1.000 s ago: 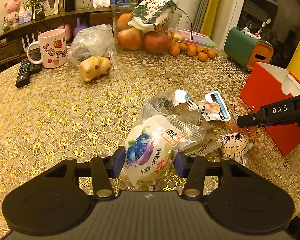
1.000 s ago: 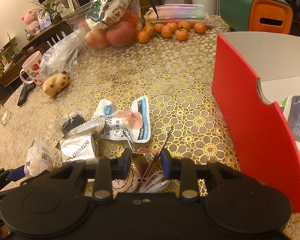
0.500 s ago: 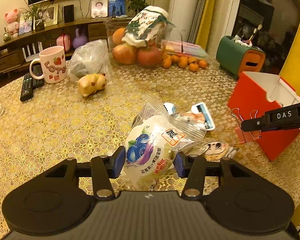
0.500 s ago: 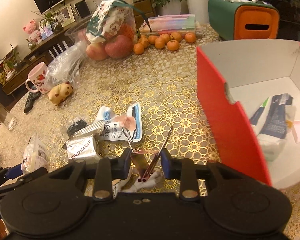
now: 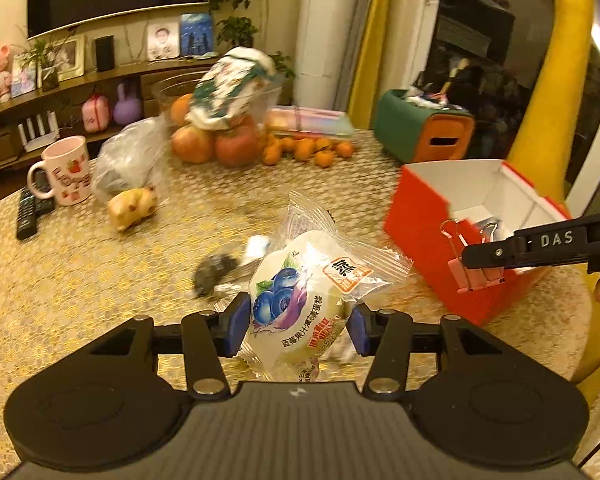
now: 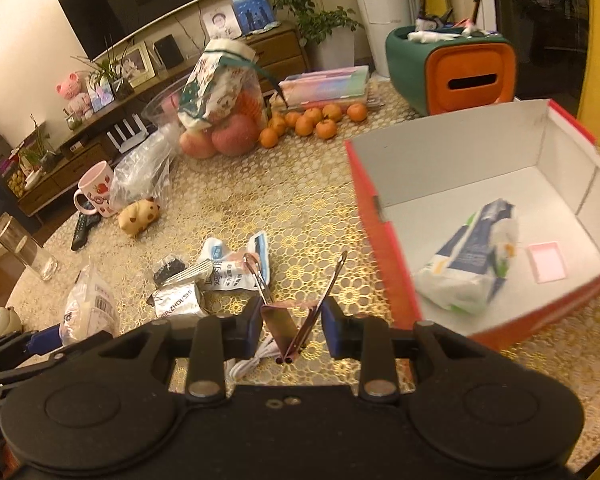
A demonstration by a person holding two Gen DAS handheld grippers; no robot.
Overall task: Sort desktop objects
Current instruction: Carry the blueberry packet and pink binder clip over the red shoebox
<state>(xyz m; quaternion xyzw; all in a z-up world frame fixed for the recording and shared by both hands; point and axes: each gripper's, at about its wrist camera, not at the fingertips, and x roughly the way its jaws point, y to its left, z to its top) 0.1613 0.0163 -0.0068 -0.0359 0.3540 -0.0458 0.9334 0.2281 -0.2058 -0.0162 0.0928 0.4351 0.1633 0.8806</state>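
Left wrist view: left hand-held gripper (image 5: 296, 330) pinches blueberry snack packet (image 5: 300, 300) at lower centre; right hand-held gripper (image 6: 290, 326) pinches pink binder clip (image 6: 286, 326) near red box (image 6: 384, 248).

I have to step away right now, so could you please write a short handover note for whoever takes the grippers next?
Left gripper: shut on the blueberry snack packet, lifted off the table.
Right gripper: shut on the pink binder clip, near the red box.
Done: a tissue pack and a pink item lie in the box.
Left: drop both held things, then the loose wrappers on the table.
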